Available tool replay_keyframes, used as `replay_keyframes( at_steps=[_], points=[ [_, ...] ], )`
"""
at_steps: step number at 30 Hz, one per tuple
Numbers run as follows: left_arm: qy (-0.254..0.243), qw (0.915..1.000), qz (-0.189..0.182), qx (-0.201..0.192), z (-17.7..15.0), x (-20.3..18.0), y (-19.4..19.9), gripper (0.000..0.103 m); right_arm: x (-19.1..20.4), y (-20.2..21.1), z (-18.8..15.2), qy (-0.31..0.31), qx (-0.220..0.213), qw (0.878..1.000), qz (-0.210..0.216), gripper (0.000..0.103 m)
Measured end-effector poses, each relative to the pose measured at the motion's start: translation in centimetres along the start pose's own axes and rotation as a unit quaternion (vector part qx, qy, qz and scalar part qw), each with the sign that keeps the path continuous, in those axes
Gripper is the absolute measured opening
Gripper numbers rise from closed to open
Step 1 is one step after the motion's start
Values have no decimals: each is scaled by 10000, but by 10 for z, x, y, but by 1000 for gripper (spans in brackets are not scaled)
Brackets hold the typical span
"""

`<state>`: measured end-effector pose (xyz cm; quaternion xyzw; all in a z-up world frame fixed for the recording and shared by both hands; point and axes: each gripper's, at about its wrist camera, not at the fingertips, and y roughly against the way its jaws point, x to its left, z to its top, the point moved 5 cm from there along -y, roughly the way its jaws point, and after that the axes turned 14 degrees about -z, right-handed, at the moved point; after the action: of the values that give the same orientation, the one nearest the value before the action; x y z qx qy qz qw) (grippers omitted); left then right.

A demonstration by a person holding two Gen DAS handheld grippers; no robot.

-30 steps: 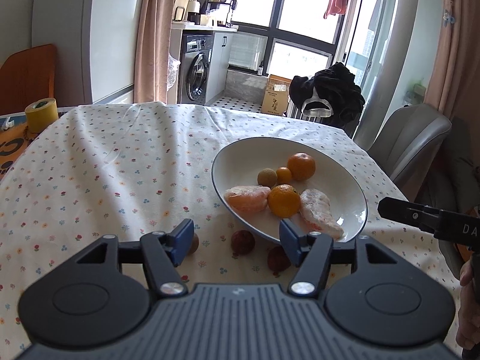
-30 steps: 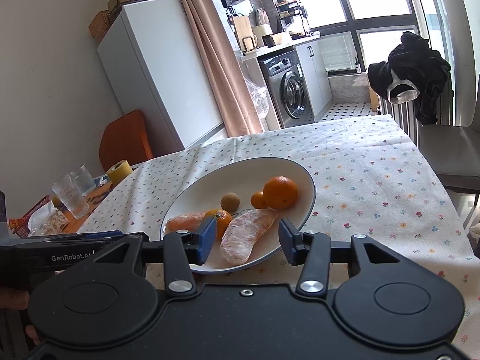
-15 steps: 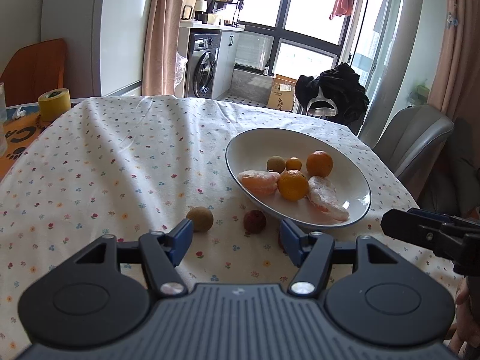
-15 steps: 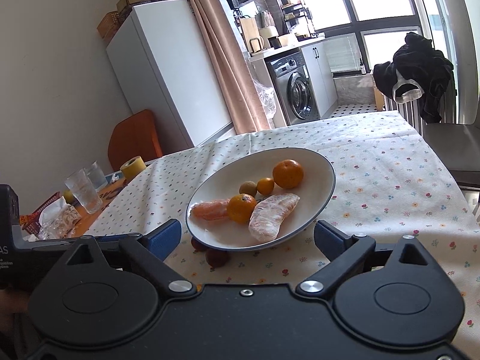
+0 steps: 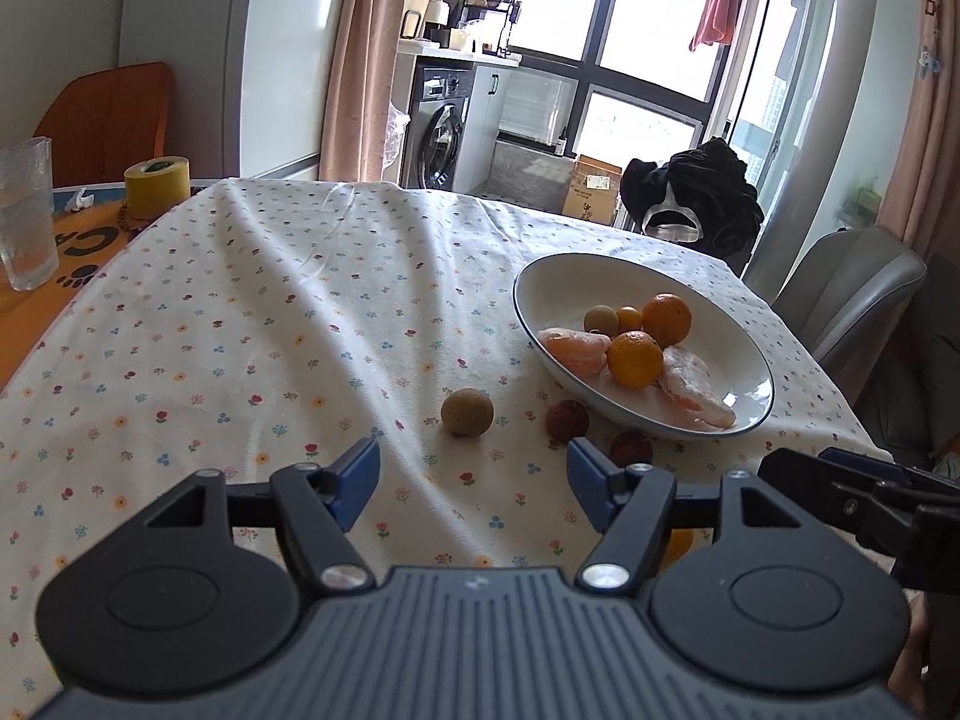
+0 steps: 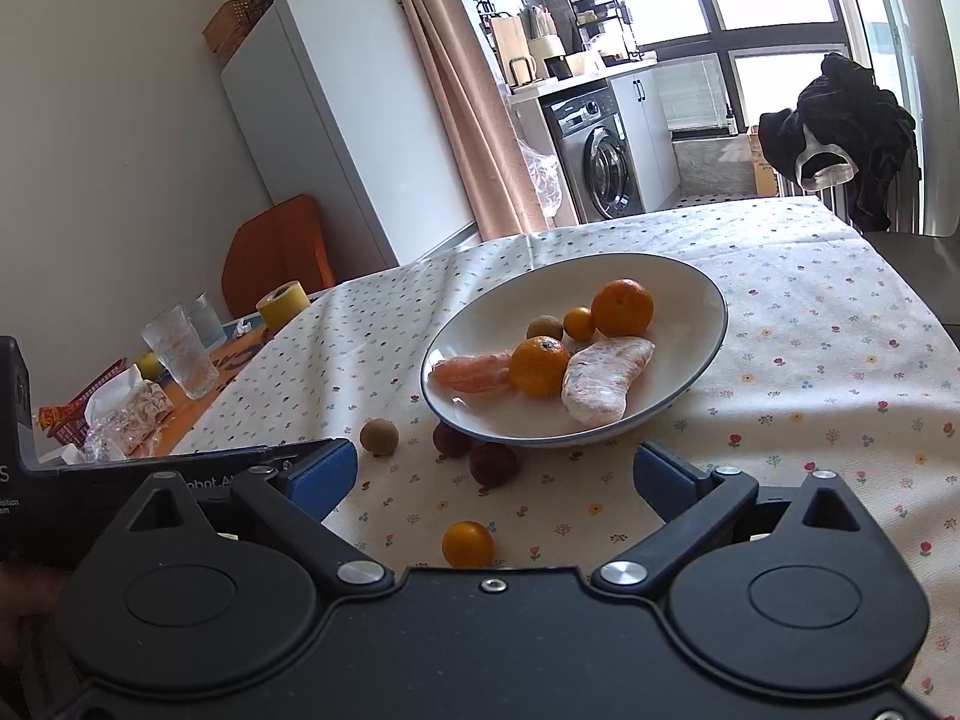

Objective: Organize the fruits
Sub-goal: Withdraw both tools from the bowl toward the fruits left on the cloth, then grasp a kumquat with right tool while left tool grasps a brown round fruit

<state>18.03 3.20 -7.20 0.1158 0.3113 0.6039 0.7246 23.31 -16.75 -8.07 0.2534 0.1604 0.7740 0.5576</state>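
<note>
A: Left wrist view: second dark red fruit [image 5: 631, 447] half hidden behind the left gripper's [image 5: 474, 468] right finger. An orange patch [image 5: 677, 546] shows under that linkage; too little visible to identify.

B: Right wrist view: dark red fruit [image 6: 451, 440] tucked partly under the plate [image 6: 690, 294] rim. Lettering on the left gripper's body [image 6: 180, 468] cut off by the right gripper's finger [image 6: 318, 474], unreadable.

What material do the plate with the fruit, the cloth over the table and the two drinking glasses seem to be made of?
Plate: probably glazed ceramic, white with a thin dark rim line; its surface shows soft reflections. Cloth: looks like woven fabric, matte, printed with small flowers; it lies in folds and creases. Drinking glasses: clear textured glass or possibly plastic; the pictures cannot settle which.
</note>
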Motion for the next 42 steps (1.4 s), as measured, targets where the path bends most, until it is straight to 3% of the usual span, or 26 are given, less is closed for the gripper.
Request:
replay_keyframes(
  at_steps=[17, 25, 30, 33, 36, 40, 42],
  points=[
    [215, 9997, 117, -79, -10, 28, 17, 68, 29, 5, -23, 430, -141, 9989, -124, 101],
    [300, 9994, 169, -63, -14, 36, 19, 68, 44, -1, -37, 1007, -130, 9943, -329, 101],
    [328, 9993, 157, -55, -15, 38, 17, 68, 38, 7, -29, 753, -312, 9966, -99, 102],
    [342, 9993, 148, -44, -16, 39, 15, 68, 36, 5, -25, 751, -313, 9965, -203, 102],
    [362, 9992, 149, -21, -17, 41, 12, 68, 36, 1, -25, 883, -262, 9954, -260, 97],
    [386, 9991, 155, 13, -19, 44, 9, 68, 36, -8, -26, 855, -13, 9962, -184, 78],
    [403, 9990, 163, 28, -20, 46, 8, 68, 37, -14, -28, 868, 151, 9960, -133, 74]
  ],
)
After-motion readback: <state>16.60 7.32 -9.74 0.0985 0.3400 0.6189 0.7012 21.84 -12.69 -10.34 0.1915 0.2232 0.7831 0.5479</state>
